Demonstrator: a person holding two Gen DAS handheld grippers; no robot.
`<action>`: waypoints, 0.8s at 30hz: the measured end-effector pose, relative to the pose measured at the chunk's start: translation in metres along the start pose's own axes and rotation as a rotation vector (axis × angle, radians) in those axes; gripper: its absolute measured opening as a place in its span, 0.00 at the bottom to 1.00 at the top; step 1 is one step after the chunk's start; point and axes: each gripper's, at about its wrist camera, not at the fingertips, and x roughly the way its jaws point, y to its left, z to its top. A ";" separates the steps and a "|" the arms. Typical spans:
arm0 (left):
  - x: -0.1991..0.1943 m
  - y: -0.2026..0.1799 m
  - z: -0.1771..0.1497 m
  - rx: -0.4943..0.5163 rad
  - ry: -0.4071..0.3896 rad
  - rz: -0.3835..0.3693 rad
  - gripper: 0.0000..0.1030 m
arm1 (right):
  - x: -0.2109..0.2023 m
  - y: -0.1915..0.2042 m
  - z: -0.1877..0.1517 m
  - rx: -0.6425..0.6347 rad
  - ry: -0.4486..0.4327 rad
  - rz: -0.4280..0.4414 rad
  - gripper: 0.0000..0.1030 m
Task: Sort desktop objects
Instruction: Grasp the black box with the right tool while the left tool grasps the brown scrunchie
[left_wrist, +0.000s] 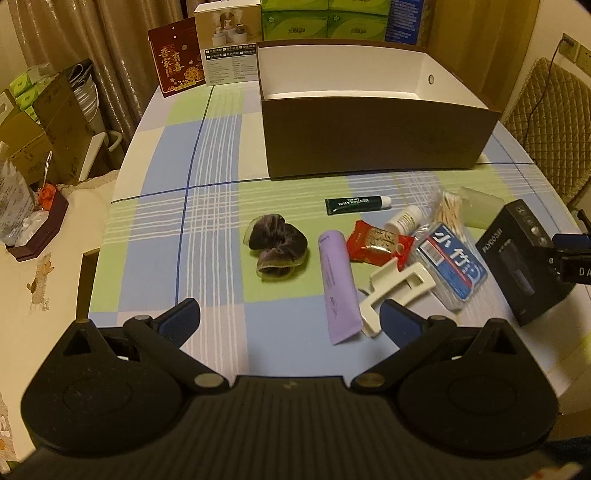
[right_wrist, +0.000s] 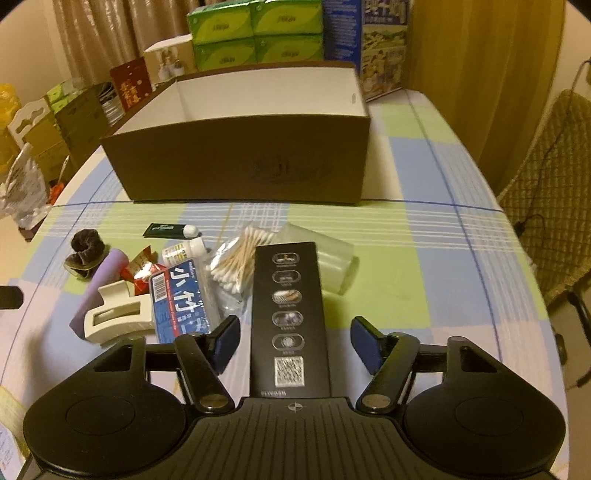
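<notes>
Beige curtains (left_wrist: 55, 44) hang behind a checked tablecloth (left_wrist: 207, 155), a quilted chair (left_wrist: 550, 122) alongside.

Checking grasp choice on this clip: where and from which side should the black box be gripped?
Grip the black box across its two long side faces, near the closer end, coming from above and behind. It lies flat and lengthwise between the open jaws of the right gripper, with a gap on each side. The swabs and blue packet crowd its far left side.

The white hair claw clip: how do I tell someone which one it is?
Start at the big brown box; the clutter lies in front of it. At its near edge, the white hair claw clip sits between the lilac tube and blue-labelled packet: the only cream, slotted plastic piece.
</notes>
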 end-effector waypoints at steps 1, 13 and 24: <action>0.002 0.000 0.002 -0.002 0.000 0.004 0.99 | 0.003 0.000 0.002 -0.006 0.007 0.004 0.57; 0.030 0.001 0.017 0.016 -0.007 0.000 0.96 | 0.018 -0.002 0.003 -0.075 0.055 -0.050 0.39; 0.063 0.007 0.033 0.079 -0.020 -0.007 0.87 | 0.002 -0.066 -0.003 0.097 0.066 -0.168 0.40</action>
